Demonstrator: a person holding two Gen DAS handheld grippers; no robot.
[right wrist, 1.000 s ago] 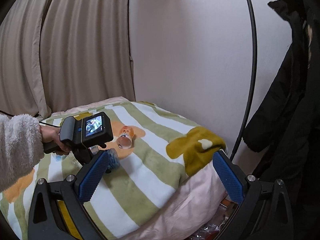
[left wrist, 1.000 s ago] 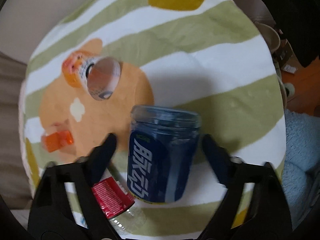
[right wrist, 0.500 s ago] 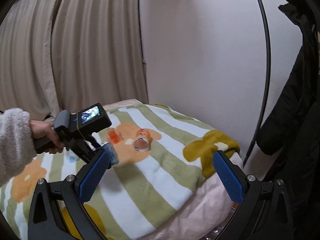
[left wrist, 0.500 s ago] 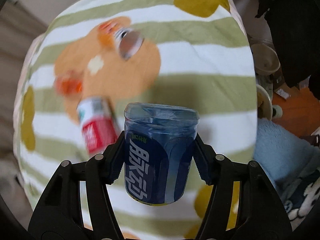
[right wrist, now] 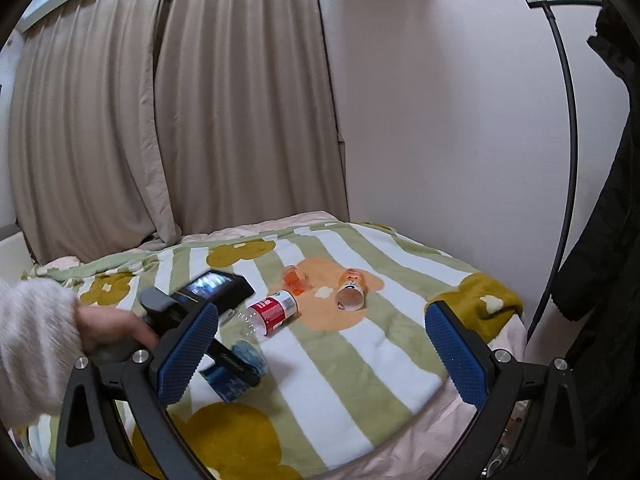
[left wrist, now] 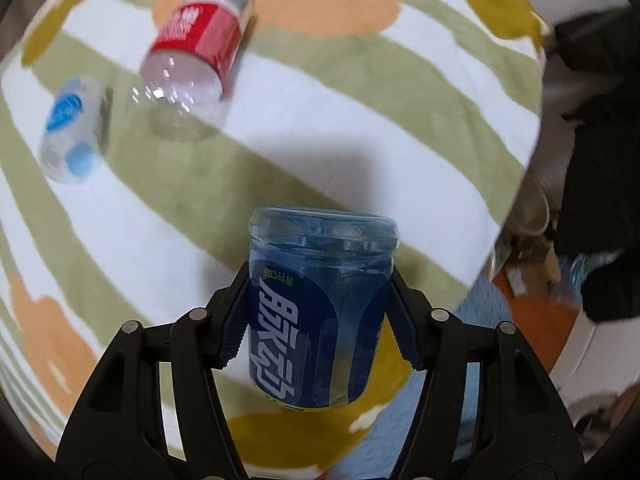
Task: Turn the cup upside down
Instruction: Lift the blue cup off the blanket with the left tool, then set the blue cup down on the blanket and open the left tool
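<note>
My left gripper (left wrist: 320, 320) is shut on a blue translucent cup (left wrist: 320, 304) with white characters on its label. It holds the cup clear above the striped blanket (left wrist: 360, 92), rim end pointing away from the camera. In the right wrist view the same cup (right wrist: 236, 372) hangs tilted in the left gripper (right wrist: 232, 364) over the blanket (right wrist: 360, 360). My right gripper (right wrist: 320, 356) is open and empty, well back from the cup, near the bed's front.
A clear bottle with a red label (left wrist: 196, 48) and a small white-and-blue bottle (left wrist: 68, 128) lie on the blanket. An orange-capped cup (right wrist: 350, 290) and a small orange piece (right wrist: 294, 278) lie farther back. Curtains, wall and a dark coat surround the bed.
My left gripper closed on the blue cup and lifted it off the blanket, drawing back toward the bed's front. The right gripper stayed open.
</note>
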